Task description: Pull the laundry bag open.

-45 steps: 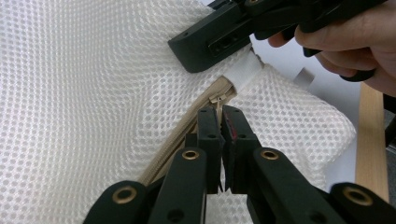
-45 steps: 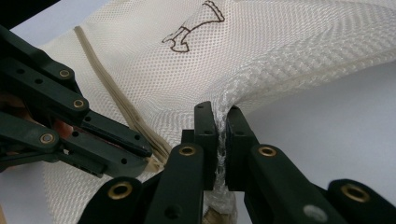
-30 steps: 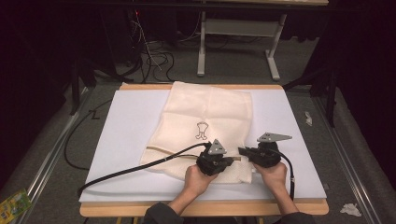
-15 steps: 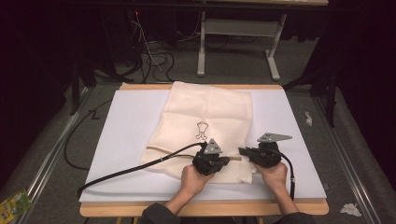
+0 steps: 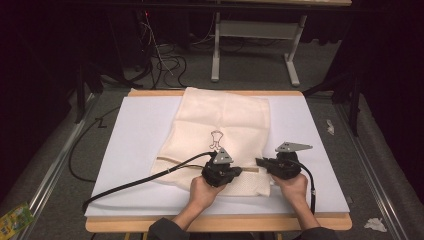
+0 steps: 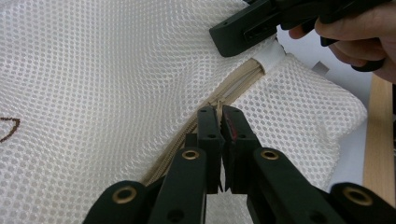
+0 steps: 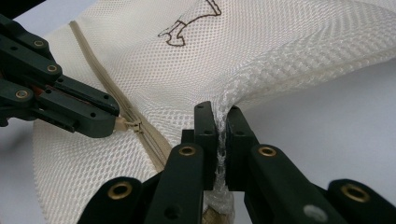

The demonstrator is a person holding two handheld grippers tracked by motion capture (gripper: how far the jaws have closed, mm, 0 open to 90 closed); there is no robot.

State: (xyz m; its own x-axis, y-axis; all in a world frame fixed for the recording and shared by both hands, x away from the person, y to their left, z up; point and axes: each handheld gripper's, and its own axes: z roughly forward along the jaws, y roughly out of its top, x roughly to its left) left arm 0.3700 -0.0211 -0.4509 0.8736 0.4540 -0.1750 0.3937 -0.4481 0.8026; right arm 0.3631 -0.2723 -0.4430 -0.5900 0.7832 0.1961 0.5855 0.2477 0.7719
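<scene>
At the near edge of the mesh bag (image 5: 220,135) both tongs are at work: the left tongs (image 6: 221,116) are pinched shut on the zipper pull (image 6: 215,103), and the right tongs (image 7: 221,122) are clamped on a bunched fold of mesh at the bag's right end, just right of where the zipper (image 7: 140,126) stops. The likeliest trouble, to my eye, is the pull slipping out of the left tongs, since it is a small tab held only at the tips and any sideways tug off the line of the teeth would twist it free. A second risk is the slider jamming on loose netting if the right tongs let the fabric slacken; pulled too hard, the thin mesh could tear or slide out of that grip instead. Seen from above, the bag lies flat on the white sheet (image 5: 135,150) covering the worktop (image 5: 210,224), its far end reaching toward the worktop's far edge, its printed mark (image 5: 216,139) just beyond the left tongs, and the zipper running left to right between the two tongs.
</scene>
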